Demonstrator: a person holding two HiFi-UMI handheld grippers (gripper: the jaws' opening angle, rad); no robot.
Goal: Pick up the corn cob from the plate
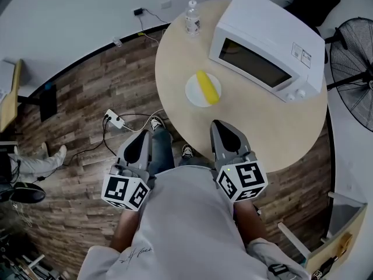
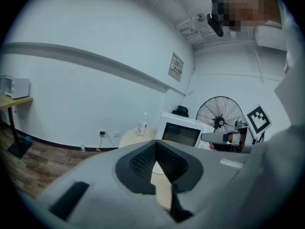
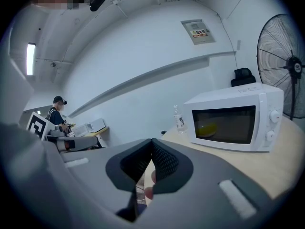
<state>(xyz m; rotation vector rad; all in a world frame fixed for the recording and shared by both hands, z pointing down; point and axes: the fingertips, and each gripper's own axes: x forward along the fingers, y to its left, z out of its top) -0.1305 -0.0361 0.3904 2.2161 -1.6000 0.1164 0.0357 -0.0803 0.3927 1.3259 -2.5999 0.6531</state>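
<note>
A yellow corn cob [image 1: 207,87] lies on a small white plate [image 1: 193,92] near the middle of the round wooden table [image 1: 175,69]. Both grippers are held low in front of the person, short of the plate. My left gripper [image 1: 144,134] hovers over the floor beside the table's near edge, and its jaws meet at the tip [image 2: 155,143] with nothing between them. My right gripper [image 1: 217,124] is over the table's near edge, just below the plate. Its jaws are also closed together [image 3: 151,141] and empty.
A white microwave [image 1: 265,45] stands on the table right of the plate, with a water bottle [image 1: 193,19] at the far edge. A standing fan [image 1: 355,69] is at the right. A power strip [image 1: 114,119] with cables lies on the wooden floor at the left.
</note>
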